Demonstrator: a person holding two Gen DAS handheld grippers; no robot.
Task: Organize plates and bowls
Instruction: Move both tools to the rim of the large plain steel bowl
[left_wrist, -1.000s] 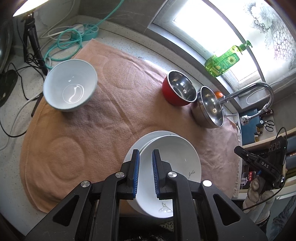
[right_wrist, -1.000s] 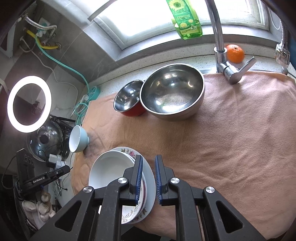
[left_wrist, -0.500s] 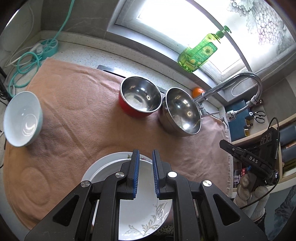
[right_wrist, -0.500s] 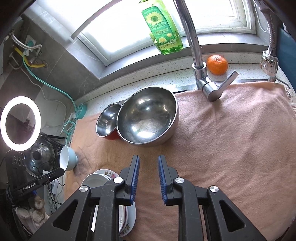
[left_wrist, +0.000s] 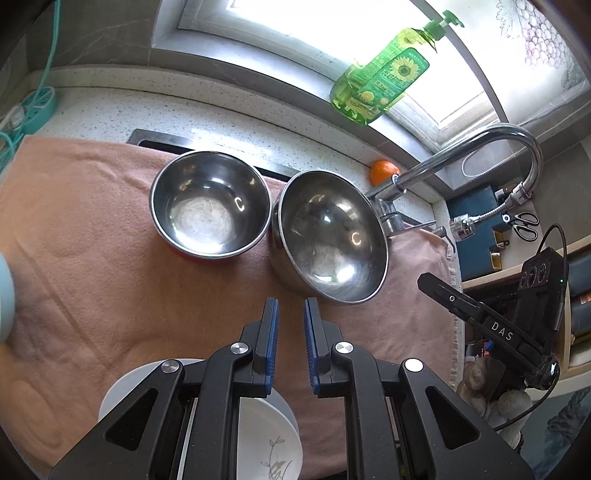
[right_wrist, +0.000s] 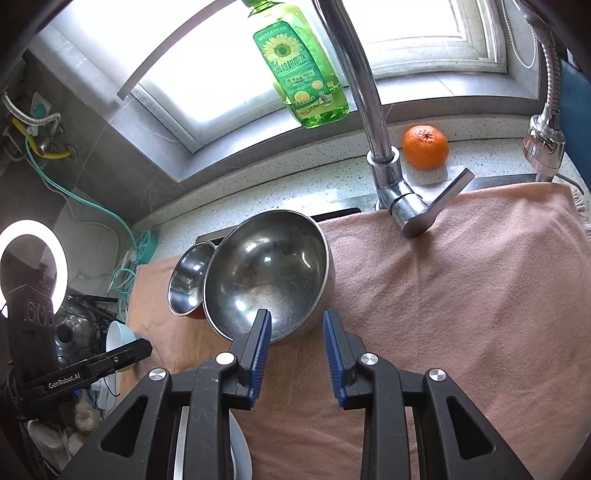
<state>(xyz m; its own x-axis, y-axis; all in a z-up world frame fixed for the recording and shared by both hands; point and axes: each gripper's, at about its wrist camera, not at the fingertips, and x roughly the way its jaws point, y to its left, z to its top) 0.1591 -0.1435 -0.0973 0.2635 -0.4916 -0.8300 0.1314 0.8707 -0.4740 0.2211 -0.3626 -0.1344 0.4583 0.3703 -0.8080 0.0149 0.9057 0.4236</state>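
Observation:
A large steel bowl (left_wrist: 332, 240) (right_wrist: 269, 273) sits on the peach towel, touching a smaller steel bowl with a red outside (left_wrist: 210, 203) (right_wrist: 188, 284). My left gripper (left_wrist: 291, 306) is shut and empty, hovering just short of the large bowl. Stacked white plates (left_wrist: 273, 443) lie under its body. My right gripper (right_wrist: 297, 317) hangs over the near rim of the large bowl; its jaws are opening and grip nothing. A light blue bowl (right_wrist: 118, 336) stands far left, and a plate edge (right_wrist: 242, 454) shows beneath the right gripper.
A chrome faucet (right_wrist: 373, 122) rises behind the towel (right_wrist: 461, 295), with an orange (right_wrist: 424, 146) and a green soap bottle (right_wrist: 299, 70) near the window sill. A ring light (right_wrist: 33, 258) and cables stand at the left. Scissors (left_wrist: 526, 225) lie far right.
Both grippers have moved away from the plate stack toward the steel bowls. The light blue bowl slid out of the left view. The right jaws have widened.

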